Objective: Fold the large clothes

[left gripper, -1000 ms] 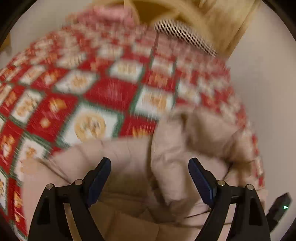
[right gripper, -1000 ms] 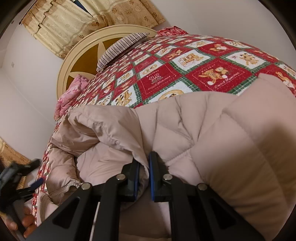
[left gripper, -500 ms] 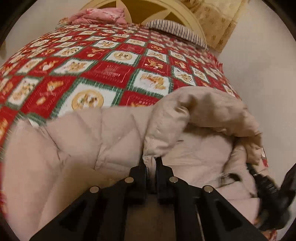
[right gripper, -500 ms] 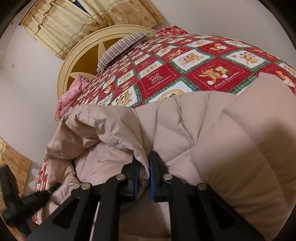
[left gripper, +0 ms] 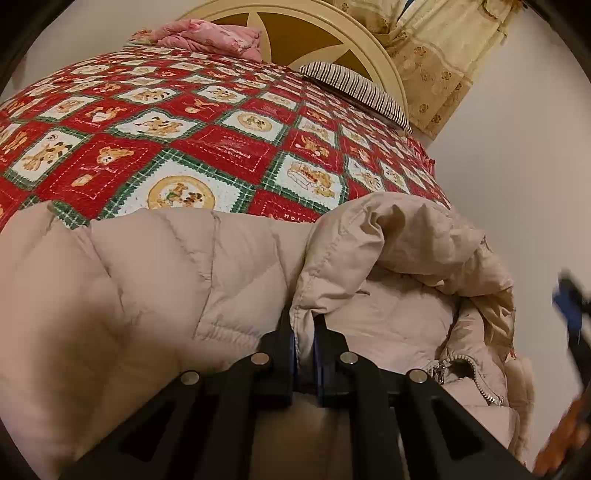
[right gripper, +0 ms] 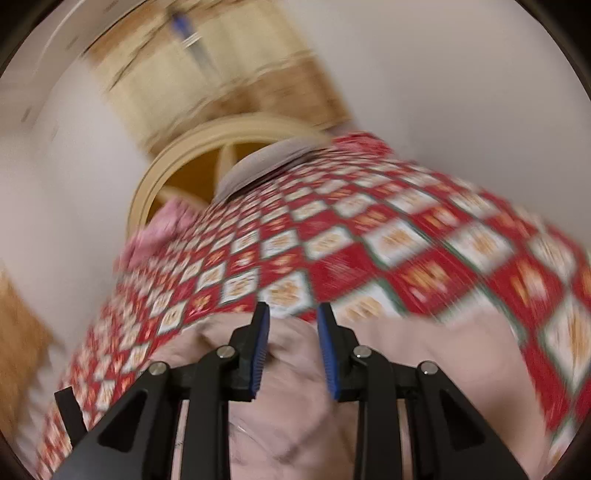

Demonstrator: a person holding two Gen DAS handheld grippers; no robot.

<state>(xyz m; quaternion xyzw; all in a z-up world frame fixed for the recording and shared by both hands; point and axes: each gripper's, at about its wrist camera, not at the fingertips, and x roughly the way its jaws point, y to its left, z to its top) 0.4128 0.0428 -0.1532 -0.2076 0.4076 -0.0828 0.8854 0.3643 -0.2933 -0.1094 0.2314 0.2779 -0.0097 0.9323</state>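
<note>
A beige quilted puffer jacket [left gripper: 155, 280] lies crumpled on the near end of a bed with a red patchwork quilt [left gripper: 207, 140]. My left gripper [left gripper: 303, 325] is shut on a stitched edge of the jacket, which rises between its jaws; a zipper [left gripper: 476, 373] shows to the right. The right wrist view is blurred by motion. There my right gripper [right gripper: 293, 314] is above the jacket [right gripper: 291, 398], its jaws opening with nothing pressed between the blue pads [right gripper: 258, 350]. At the right edge of the left wrist view, the right gripper [left gripper: 570, 306] is a blur.
A round cream headboard [left gripper: 332, 33] stands at the far end of the bed, with a striped pillow [left gripper: 354, 88] and a pink bundle [left gripper: 210, 37] below it. A patterned curtain [left gripper: 439, 55] hangs on the white wall to the right.
My left gripper went from wide open to shut on the jacket edge. My right gripper let go of the jacket fold, opened its jaws and rose away from it.
</note>
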